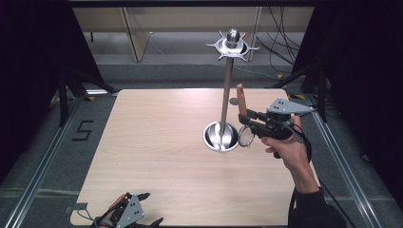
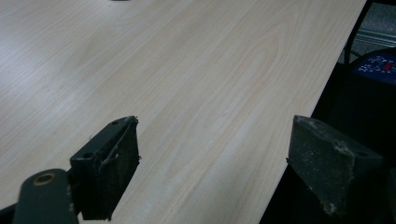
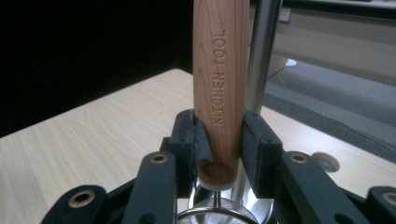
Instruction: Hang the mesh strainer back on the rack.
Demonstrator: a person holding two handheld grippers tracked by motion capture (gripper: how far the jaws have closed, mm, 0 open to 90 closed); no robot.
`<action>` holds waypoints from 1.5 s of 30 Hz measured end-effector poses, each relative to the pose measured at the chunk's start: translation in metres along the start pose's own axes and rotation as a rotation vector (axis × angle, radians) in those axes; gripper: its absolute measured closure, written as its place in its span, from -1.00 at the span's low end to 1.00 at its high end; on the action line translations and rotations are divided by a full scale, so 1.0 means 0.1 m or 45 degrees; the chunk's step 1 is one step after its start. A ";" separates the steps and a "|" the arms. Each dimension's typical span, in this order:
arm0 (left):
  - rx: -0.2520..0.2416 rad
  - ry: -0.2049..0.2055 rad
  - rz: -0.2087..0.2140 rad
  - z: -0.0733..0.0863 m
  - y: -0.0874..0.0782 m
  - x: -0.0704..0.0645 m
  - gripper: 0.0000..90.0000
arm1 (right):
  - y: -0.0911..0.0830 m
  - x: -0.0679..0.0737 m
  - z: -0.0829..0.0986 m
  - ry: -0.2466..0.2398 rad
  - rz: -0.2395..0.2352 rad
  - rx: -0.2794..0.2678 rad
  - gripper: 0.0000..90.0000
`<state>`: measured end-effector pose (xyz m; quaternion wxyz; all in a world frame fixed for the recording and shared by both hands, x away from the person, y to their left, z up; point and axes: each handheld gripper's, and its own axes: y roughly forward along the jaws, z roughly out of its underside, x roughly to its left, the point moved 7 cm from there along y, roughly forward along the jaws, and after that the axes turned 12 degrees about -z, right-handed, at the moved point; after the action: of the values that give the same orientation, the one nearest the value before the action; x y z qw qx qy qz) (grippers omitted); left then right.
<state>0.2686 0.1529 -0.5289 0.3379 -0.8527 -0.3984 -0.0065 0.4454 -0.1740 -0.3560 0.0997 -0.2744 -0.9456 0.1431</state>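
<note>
the right gripper (image 1: 248, 115) is pinching a kitchen tool by its wooden handle (image 3: 221, 88), which stands upright between the two black jaws; the words "kitchen tool" are cut into the wood. in the high view the handle (image 1: 242, 100) points up and a round wire ring (image 1: 246, 136) hangs below the gripper, just beside the rim of the stand's base. close to the handle, on the side of the table middle, stands a metal stand (image 1: 227, 90): a thin shiny pole rises from a round bowl-shaped base (image 1: 220, 135) to a crown of small hooks (image 1: 232, 46) at the top. the base holds nothing but the pole. the right hand (image 1: 288, 147) is raised above the table (image 1: 157, 156), the forearm coming from the near right corner. the left gripper (image 1: 151, 208) is low at the near edge, its jaws spread apart with nothing between them, above bare wood (image 2: 196, 79).
</note>
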 end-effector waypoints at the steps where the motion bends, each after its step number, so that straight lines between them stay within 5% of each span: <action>1: -0.007 -0.016 0.007 0.00 0.00 -0.02 -0.65 | -0.03 -0.01 -0.09 -0.014 0.012 -0.021 0.53; 21: -0.011 -0.017 0.002 -0.01 0.01 -0.01 -0.65 | -0.21 -0.07 -0.57 -0.050 0.066 -0.134 0.53; 30: -0.010 -0.015 -0.003 -0.01 0.01 -0.02 -0.65 | -0.21 -0.10 -0.66 -0.089 0.094 -0.106 0.53; 31: -0.009 -0.015 -0.002 -0.01 0.01 -0.02 -0.65 | -0.20 -0.09 -0.65 -0.053 0.099 -0.085 0.53; 45: 0.000 -0.013 0.016 0.00 0.00 -0.03 -0.65 | -0.06 -0.16 -0.69 -0.064 0.107 -0.059 0.53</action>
<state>0.2670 0.1510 -0.5295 0.3359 -0.8552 -0.3948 0.0000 0.4741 -0.1721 -0.2912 0.0633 -0.3125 -0.9386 0.1320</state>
